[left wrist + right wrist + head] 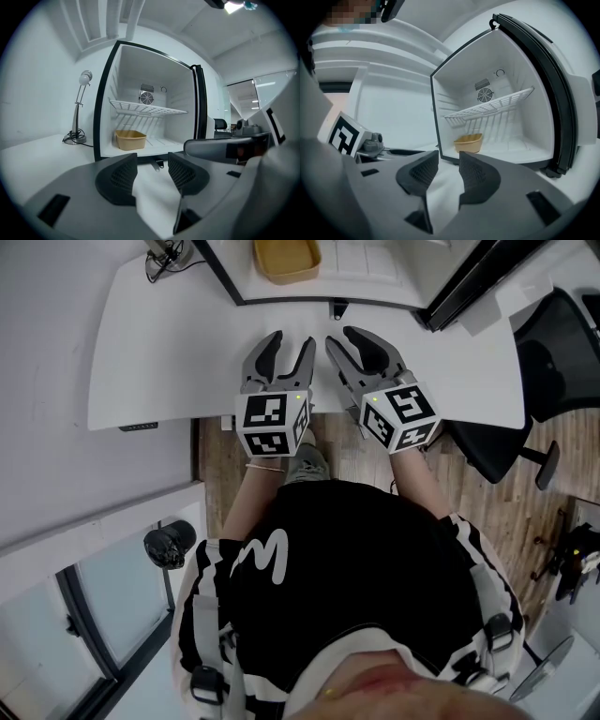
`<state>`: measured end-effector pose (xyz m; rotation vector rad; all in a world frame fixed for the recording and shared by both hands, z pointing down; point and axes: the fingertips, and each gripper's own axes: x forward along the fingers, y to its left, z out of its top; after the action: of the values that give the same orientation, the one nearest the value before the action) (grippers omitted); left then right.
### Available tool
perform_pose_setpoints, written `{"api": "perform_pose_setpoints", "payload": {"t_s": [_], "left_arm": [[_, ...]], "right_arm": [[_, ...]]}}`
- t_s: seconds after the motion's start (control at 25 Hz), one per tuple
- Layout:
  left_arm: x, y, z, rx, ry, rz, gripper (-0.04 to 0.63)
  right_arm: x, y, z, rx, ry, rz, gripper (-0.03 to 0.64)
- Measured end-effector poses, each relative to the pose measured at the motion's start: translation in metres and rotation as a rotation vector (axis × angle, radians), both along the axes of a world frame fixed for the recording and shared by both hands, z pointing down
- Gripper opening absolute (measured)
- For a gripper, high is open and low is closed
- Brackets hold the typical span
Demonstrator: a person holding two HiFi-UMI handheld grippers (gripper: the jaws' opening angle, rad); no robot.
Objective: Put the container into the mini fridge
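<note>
Person in black tee [356, 559], seen from above, holds 2 tongs over a white table [159, 352]. L gripper [292, 339]: jaws apart, nothing btwn them. R gripper [339, 336]: jaws apart too (narrower gap), also empty. Beyond, the mini fridge [180, 89] stands open on the table. The tan container [286, 259] sits on its floor at left, under a wire shelf [147, 110], and looks empty. Desk lamp [79, 108] left of fridge. Wood floor [525, 512], black chair [553, 352] at right.

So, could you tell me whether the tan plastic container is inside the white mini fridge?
Inside: the tan plastic container sits in the white mini fridge, under its wire shelf.
</note>
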<state>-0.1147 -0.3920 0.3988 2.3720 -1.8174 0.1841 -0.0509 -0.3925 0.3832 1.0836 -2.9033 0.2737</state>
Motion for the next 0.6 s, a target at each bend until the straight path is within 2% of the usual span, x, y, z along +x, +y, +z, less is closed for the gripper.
{"api": "perform_pose_setpoints", "payload": {"t_s": [0.28, 0.6], "left_arm": [[0.007, 0.024, -0.006, 0.025, -0.004, 0.003, 0.204], [0.015, 0.047, -0.015, 0.062, 0.002, 0.004, 0.156]], "right_arm": [[0.006, 0.021, -0.003, 0.014, -0.013, -0.013, 0.122], [0.016, 0.042, -0.009, 0.009, -0.061, -0.044, 0.084]]}}
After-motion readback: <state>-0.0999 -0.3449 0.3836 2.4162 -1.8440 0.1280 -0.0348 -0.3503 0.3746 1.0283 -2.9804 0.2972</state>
